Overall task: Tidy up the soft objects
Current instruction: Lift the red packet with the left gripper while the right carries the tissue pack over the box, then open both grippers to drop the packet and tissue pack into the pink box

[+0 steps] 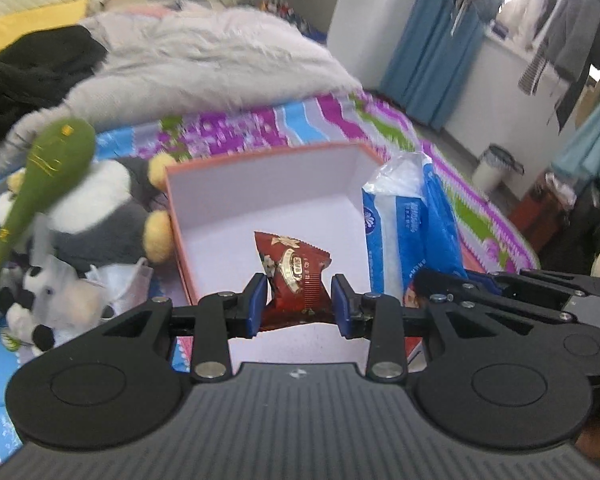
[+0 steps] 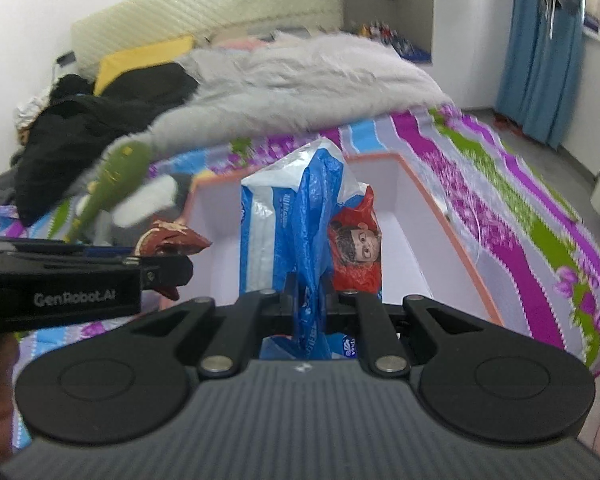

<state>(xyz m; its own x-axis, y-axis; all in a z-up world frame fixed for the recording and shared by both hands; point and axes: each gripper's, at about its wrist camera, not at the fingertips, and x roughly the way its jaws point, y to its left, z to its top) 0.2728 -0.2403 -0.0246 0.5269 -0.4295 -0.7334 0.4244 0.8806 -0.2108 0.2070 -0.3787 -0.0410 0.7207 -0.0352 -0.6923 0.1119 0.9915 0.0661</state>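
Left wrist view: your left gripper (image 1: pixel 299 300) pinches a red snack packet (image 1: pixel 294 276) between its blue pads (image 1: pixel 257 305), and the packet hangs over the white floor of the orange-edged box (image 1: pixel 204 204). Just right of the box rim stands the blue-and-white tissue pack (image 1: pixel 410 232), with your right gripper visible beside it at the frame's right edge. Left of the box lie a grey-and-white plush penguin (image 1: pixel 100 216), a green stuffed toy (image 1: pixel 56 160) leaning over it, and a small black-and-white plush (image 1: pixel 40 300), all on the striped bedsheet (image 1: pixel 324 120).

Right wrist view: your right gripper (image 2: pixel 309 300) is pressed together on the blue plastic wrap of the tissue pack (image 2: pixel 268 232). The pack hangs upright at the near end of the box (image 2: pixel 440 208), with a red printed bag (image 2: pixel 358 248) touching its right side. Your left gripper (image 2: pixel 168 272) enters from the left with the snack packet (image 2: pixel 172 238). Beyond lie a grey furry blanket (image 2: pixel 300 80) and black clothing (image 2: pixel 92 112).
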